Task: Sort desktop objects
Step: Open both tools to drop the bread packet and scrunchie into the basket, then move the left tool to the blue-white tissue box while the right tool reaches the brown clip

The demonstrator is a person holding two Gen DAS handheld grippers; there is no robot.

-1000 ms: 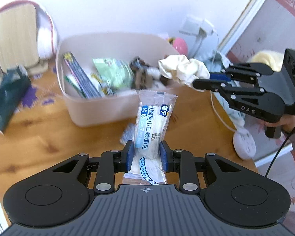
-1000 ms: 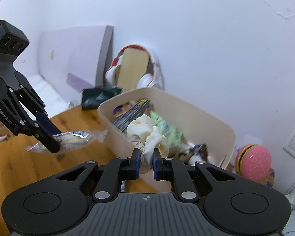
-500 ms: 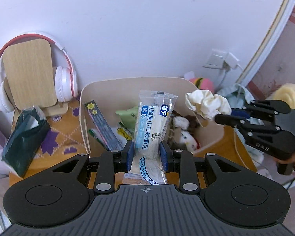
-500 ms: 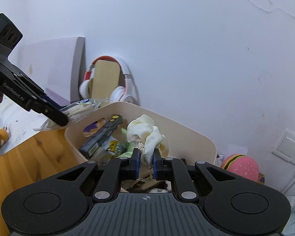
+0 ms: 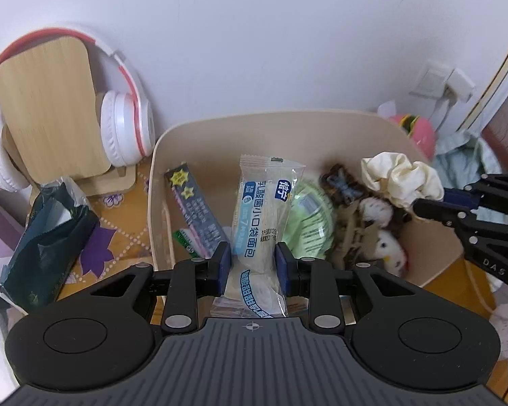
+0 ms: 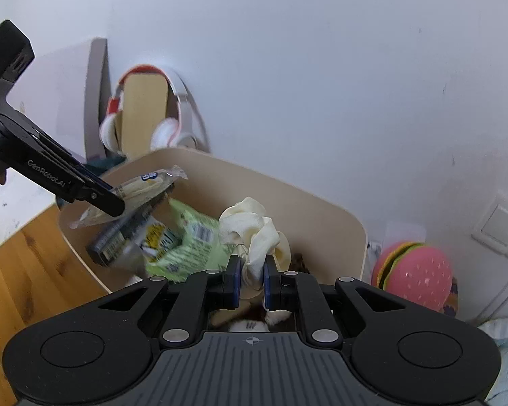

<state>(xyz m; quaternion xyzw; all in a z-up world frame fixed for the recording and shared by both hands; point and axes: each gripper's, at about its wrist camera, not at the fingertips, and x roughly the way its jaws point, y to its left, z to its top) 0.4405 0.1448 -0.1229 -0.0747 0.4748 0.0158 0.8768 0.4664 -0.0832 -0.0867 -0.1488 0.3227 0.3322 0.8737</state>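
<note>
My left gripper (image 5: 253,257) is shut on a clear bread packet (image 5: 262,209) with blue print and holds it over the beige bin (image 5: 220,125). The packet also shows in the right wrist view (image 6: 142,186). My right gripper (image 6: 252,274) is shut on a cream scrunchie (image 6: 254,233) above the bin's right side; it also shows in the left wrist view (image 5: 401,177). In the bin lie a dark box (image 5: 194,213), a green packet (image 5: 310,218) and small plush toys (image 5: 386,237).
Red-and-white headphones (image 5: 125,125) hang on a wooden stand (image 5: 50,115) left of the bin. A dark green bag (image 5: 47,240) lies at the left. A pink burger toy (image 6: 416,277) sits right of the bin, near a wall socket (image 6: 498,230).
Both grippers moved forward from above the wooden desk to over the bin, still holding the bread packet and the scrunchie.
</note>
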